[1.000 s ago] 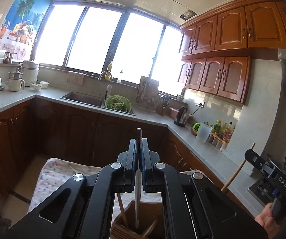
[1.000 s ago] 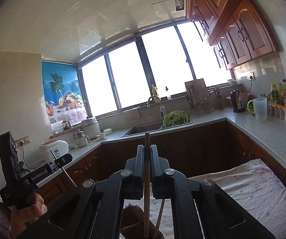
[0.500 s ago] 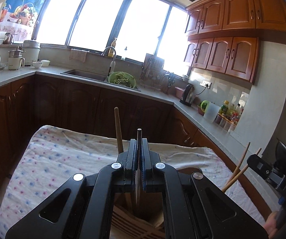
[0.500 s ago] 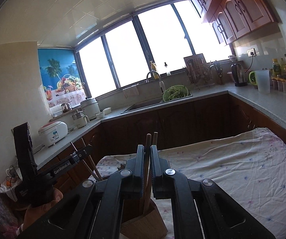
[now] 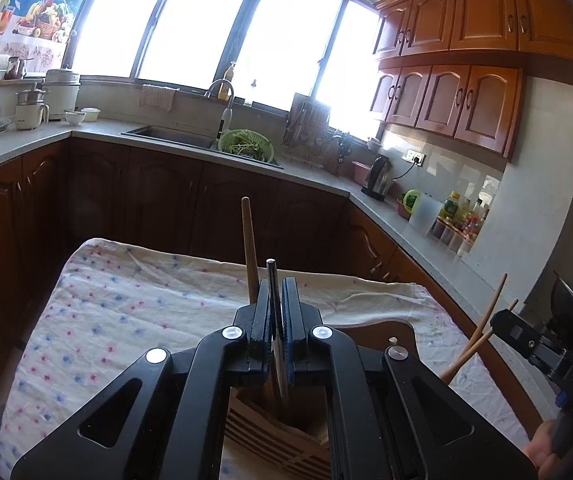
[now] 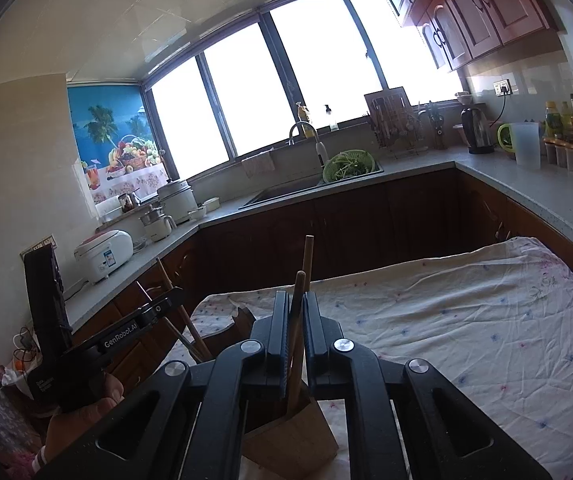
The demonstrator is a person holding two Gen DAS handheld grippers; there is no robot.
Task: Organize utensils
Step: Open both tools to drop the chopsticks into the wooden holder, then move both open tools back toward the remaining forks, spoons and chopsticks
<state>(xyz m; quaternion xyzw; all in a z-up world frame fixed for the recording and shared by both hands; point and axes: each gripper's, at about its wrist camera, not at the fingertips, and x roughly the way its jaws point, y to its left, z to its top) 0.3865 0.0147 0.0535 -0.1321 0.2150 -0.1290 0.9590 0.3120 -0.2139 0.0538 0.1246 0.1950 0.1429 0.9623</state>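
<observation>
left gripper (image 5: 273, 300) clamps a thin dark metal utensil (image 5: 272, 280) over the slatted wooden holder (image 5: 274, 436). right gripper (image 6: 295, 312) is easing open around a wooden stick (image 6: 298, 292).

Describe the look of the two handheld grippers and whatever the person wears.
Both are matte black. The left gripper and right gripper have angular linkage arms with silver round pivot screws and flat fingers with blue-edged ribbed pads. White lettering marks the bodies: "GenRobot.AI" on the left, "DAS" on the right. No cables show; clothing can't be made out.
</observation>
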